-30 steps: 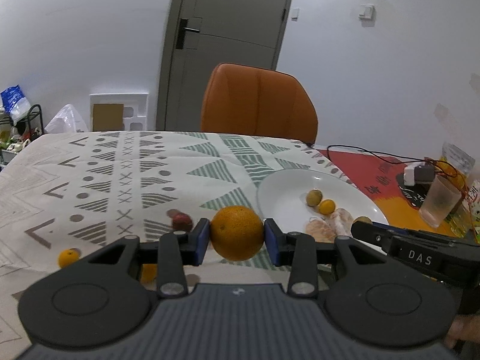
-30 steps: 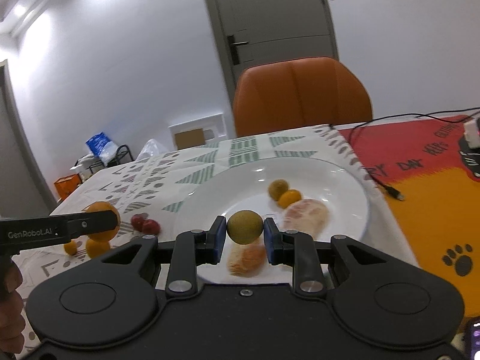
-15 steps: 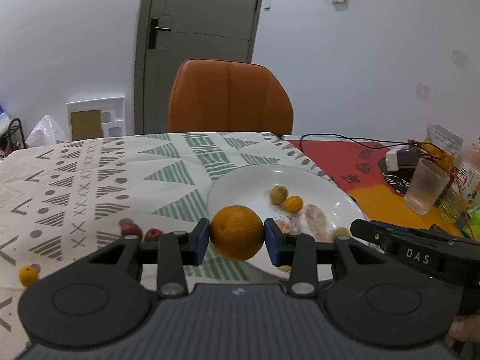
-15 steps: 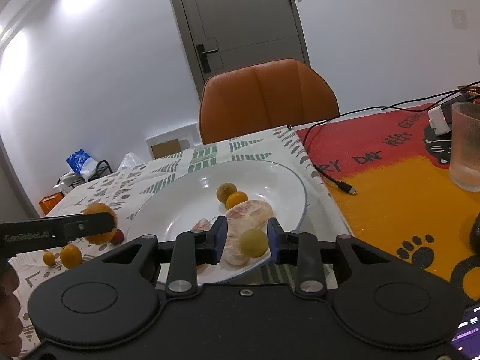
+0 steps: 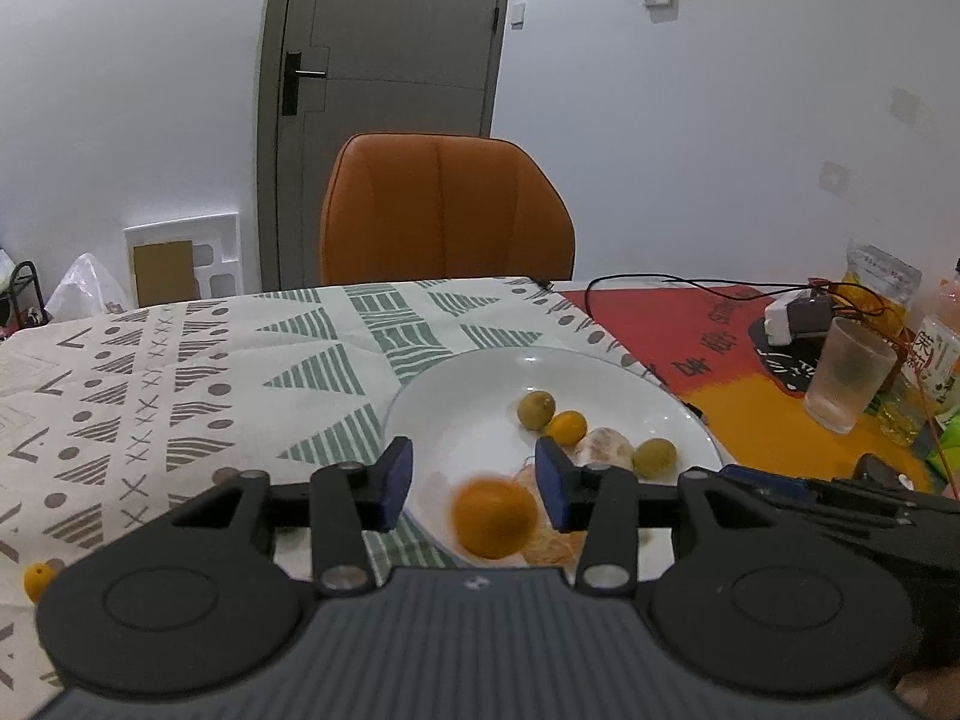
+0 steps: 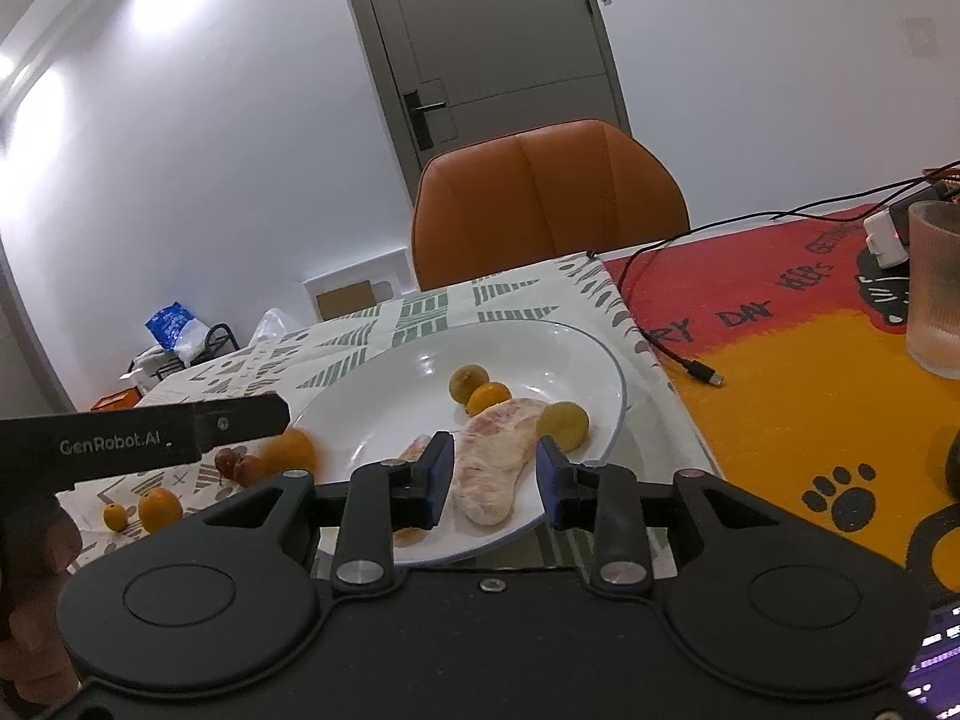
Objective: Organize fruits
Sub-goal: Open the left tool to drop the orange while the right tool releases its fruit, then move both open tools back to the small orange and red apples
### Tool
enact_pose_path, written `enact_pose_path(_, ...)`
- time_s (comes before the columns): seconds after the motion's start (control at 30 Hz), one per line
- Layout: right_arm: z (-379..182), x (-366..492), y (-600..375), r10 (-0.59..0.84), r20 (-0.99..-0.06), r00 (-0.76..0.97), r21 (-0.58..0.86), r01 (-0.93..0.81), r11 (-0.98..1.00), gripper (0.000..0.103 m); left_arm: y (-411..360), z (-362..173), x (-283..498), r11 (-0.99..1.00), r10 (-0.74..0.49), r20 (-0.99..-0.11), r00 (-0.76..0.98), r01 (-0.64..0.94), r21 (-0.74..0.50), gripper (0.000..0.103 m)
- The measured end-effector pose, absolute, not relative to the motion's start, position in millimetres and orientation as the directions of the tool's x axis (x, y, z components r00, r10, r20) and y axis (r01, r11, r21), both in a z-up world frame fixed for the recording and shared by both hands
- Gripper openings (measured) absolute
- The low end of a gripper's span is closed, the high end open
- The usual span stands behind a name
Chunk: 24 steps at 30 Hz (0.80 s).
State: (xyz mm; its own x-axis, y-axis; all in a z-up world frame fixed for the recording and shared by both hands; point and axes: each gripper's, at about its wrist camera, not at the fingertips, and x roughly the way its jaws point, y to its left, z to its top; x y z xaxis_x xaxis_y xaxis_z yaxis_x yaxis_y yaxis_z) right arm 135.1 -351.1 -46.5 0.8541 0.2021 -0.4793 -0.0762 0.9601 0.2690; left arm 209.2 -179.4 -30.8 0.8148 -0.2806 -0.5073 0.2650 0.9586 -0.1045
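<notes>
- Left gripper [image 5: 474, 483] at lower centre of the left wrist view, jaws opening, pads clear of the orange [image 5: 495, 517], which blurs just below and between them, apparently dropping toward the near rim of the white plate [image 5: 432, 414].
- Seen from the right wrist view at left of frame: same orange [image 6: 289, 451] blurred at the plate's left edge, so whether over the rim or just outside cannot be told.
- Right gripper [image 6: 493, 474] at lower centre of its own view, jaws apart and empty, hanging over the peeled citrus segment [image 6: 495, 468]; the olive-green fruit [image 6: 563, 418] just beyond the right pad, on the plate.
- Best handled, by judgement: jaws spread fully and held low and level over the plate, since a round orange near a shallow rim could roll off onto the patterned cloth [image 5: 180, 372].
- On the plate: another green fruit [image 5: 536, 409], a small kumquat [image 5: 567, 426] touching it, peeled segments.
- Off the plate, lower left of the right wrist view: two small oranges [image 6: 159, 509] and red fruits [image 6: 235, 465] waiting on the cloth.
</notes>
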Motion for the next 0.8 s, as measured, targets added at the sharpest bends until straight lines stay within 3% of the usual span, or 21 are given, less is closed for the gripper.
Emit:
enact_pose_path(0.37, -41.6, 144.1, -317.3, 0.249, -0.48, 0.841, 0.261, -0.134, 0.956, 0.044, -129.7, -32.2, 202.4, 0.982, -0.187, -0.509, 0.84, 0.143, -0.125, 0.072)
enact_pose_path(0.53, -36.3, 146.4, -290.1, 0.288, -0.473, 0.832, 0.251, -0.186, 0.95, 0.055, -102.1, -30.2, 195.4, 0.99, -0.13, -0.501, 0.856, 0.086, -0.109, 0.074)
enact_pose_path(0.8, -31.6, 150.3, -259.0, 0.329, -0.48, 0.813, 0.228, -0.246, 0.942, 0.063, -62.6, -28.7, 186.4, 0.993, -0.062, -0.484, 0.873, 0.004, -0.119, 0.081)
